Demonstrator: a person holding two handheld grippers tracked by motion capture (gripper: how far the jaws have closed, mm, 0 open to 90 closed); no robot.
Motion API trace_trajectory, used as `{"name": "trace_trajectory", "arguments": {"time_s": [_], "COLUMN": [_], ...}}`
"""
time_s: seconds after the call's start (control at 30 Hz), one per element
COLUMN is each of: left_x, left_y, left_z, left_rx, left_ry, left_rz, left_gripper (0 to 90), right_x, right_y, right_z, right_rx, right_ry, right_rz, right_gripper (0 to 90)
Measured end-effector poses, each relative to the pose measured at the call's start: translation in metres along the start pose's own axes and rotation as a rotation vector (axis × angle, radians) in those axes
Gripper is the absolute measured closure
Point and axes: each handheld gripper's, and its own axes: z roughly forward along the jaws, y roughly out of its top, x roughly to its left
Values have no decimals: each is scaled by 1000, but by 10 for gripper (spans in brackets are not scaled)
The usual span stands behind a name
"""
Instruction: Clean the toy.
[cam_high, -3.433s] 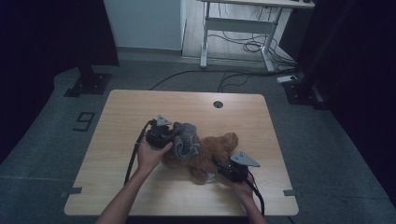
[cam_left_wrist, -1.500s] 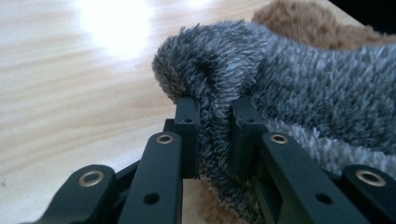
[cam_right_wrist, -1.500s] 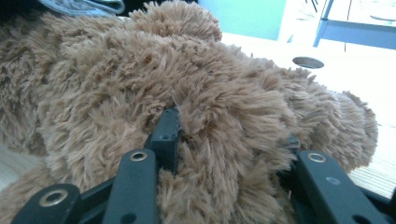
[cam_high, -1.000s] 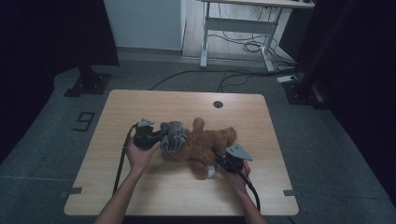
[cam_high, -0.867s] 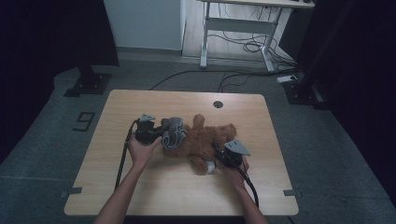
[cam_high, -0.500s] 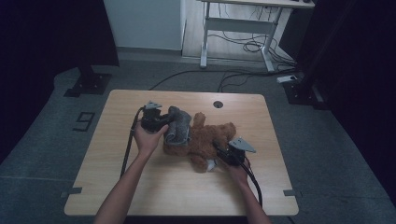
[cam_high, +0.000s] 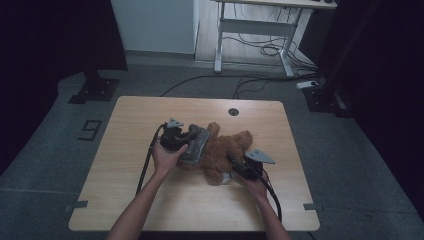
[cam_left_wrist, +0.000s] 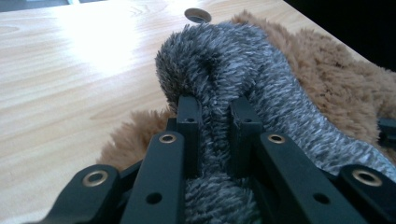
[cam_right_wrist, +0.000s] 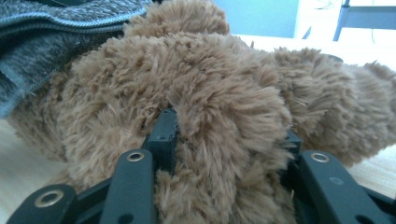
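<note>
Bench (cam_high: 150, 195): a light wooden top with a round cable hole (cam_high: 233, 111) near its far edge is being viewed from above; both forearms are being brought in from the near side.

Left hand (cam_high: 165, 156): the left gripper (cam_high: 187, 145) is being held left of the toy, just past the middle of the bench, with its cable being trailed back along the forearm.

Left gripper fingers (cam_left_wrist: 189, 123): a fold of the grey fleece garment (cam_left_wrist: 243, 84) is being pinched between them; the gap is being kept narrow, the pads are being pressed into the pile on both sides, and the jaws have just been closing further on the cloth.

Grey fleece garment: it is being draped over the left part of the brown plush bear (cam_high: 225, 150), touching it, and is being raised into a hump above the fingers in the left gripper view.

Brown plush bear: it is being kept lying on the bench at its middle, between the two grippers, its fur being seen under and beside the grey cloth.

Right gripper (cam_high: 235, 167): it is being held at the near right side of the bear by the right hand (cam_high: 257, 187).

Right gripper fingers (cam_right_wrist: 163, 128): a thick limb of the bear is being clasped between them at a medium spread; the jaws have just been opening slightly while fur is being kept between them.
</note>
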Motion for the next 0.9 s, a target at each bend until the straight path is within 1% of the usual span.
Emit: {"name": "trace_trajectory", "arguments": {"time_s": [0.1, 0.23, 0.3, 0.37, 0.4, 0.43, 0.57, 0.63, 0.7, 0.77, 0.83, 0.9], "left_x": [-7, -15, -19, -22, -24, -25, -28, -27, -26, -25, -25, -25], "left_y": [-11, -30, -40, -49, -52, -55, -61, -61, -62, -63, -63, -64], "left_z": [-10, -25, -32, -38, -41, -43, -47, -47, -48, -48, -48, -47], "left_rx": [-27, -77, -103, -121, -128, -131, -140, -138, -138, -141, -144, -148], "left_ry": [-10, -36, -52, -61, -64, -65, -64, -71, -75, -83, -84, -83], "left_rz": [14, 6, -1, 5, 9, 11, 15, 9, 2, -5, -9, -11], "left_gripper": [779, 782, 783, 783, 783, 783, 783, 783, 783, 783, 783, 783], "right_x": [3, 8, 13, 17, 20, 21, 26, 24, 18, 11, 5, 2], "right_y": [-1, -6, -9, -14, -18, -20, -25, -22, -17, -12, -6, 0], "right_z": [-8, -19, -26, -31, -35, -38, -47, -51, -57, -60, -59, -54], "right_rx": [18, 28, 33, 31, 28, 28, 22, 17, 8, 6, 17, 31], "right_ry": [19, 40, 46, 51, 58, 61, 67, 89, 123, 135, 122, 127], "right_rz": [-3, -18, -46, -69, -85, -91, -93, -63, 12, 55, 69, 83], "right_gripper": [538, 533, 533, 524, 513, 498, 419, 380, 317, 271, 226, 201]}}
